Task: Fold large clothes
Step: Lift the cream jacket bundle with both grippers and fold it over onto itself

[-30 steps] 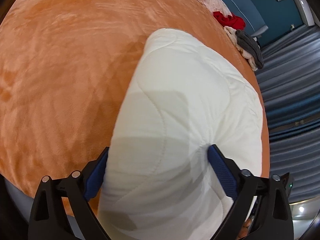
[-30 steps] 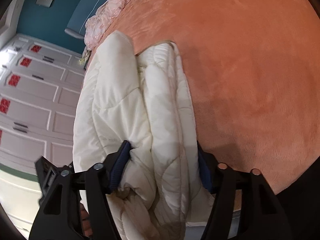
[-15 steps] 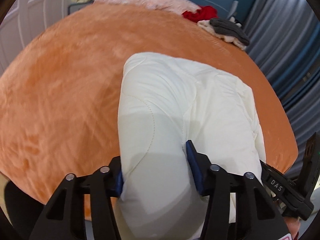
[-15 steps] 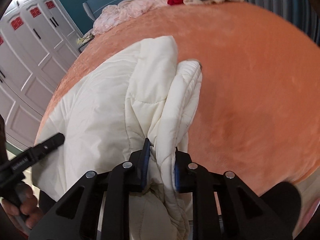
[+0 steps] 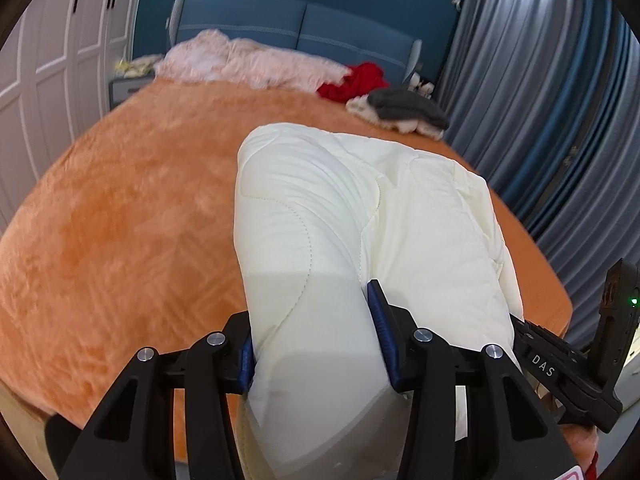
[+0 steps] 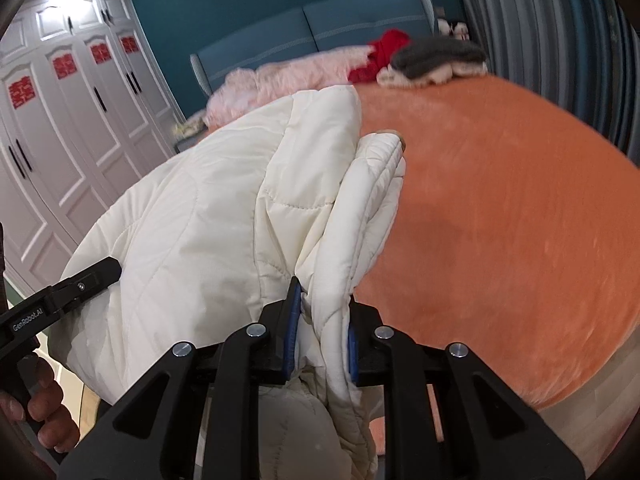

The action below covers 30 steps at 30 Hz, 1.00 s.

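A white quilted padded coat (image 5: 360, 208) lies folded in a thick bundle on the orange bed cover (image 5: 120, 220). My left gripper (image 5: 316, 340) is shut on the near left end of the bundle. My right gripper (image 6: 320, 336) is shut on a bunched edge of the same coat (image 6: 208, 220) at its right side. The near end of the coat is lifted off the bed edge between the two grippers. Each gripper shows at the edge of the other's view: the right one (image 5: 560, 368) and the left one (image 6: 60, 296).
A pink blanket (image 5: 248, 60), a red garment (image 5: 360, 80) and a grey and cream pile (image 5: 404, 110) lie at the head of the bed by the blue headboard (image 5: 300, 28). White wardrobes (image 6: 60, 128) stand on the left, grey curtains (image 5: 540, 100) on the right.
Both grippers closed on the coat and lifted and tilted up, so the views now look along the bed toward the headboard. The near end of the coat rose with them.
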Motion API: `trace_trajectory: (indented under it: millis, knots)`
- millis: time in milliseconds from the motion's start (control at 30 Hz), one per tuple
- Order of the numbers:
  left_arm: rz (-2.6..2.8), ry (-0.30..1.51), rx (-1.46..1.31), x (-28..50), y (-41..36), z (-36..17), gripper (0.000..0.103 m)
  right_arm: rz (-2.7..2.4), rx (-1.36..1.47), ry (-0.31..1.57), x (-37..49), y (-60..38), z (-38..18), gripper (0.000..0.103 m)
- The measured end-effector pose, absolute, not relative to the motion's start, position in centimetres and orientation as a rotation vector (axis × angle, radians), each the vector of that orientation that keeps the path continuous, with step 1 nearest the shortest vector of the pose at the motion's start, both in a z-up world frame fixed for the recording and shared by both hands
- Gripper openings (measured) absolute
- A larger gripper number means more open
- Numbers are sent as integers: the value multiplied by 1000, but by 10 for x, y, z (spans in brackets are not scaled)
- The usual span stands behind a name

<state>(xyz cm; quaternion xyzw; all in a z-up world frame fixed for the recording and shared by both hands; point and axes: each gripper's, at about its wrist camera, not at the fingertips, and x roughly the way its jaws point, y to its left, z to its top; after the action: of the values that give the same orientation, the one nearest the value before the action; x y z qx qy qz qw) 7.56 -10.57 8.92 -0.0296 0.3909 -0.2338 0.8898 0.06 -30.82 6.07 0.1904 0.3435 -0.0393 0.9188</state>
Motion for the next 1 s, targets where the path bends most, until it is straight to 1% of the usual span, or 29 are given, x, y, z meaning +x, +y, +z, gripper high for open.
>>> trace_trajectory:
  millis: [367,500,633,833,1000]
  knots:
    - [-551,553,-81,69,-84,195,44,-30,312,489,12,-291,160,18]
    - [-560,465,-84,73,-71,225,45,-2,283,405,17,-283,197,18]
    - [-563,388,-86,79,-56,249,45,23,261,351,26,-275,221,18]
    - [-557,322,-96,94,-35,261,45,61,240,314,50,-259,243,18]
    - [-532,324,-93,113,-18,252,45,83,248,348,82,-243,234,18]
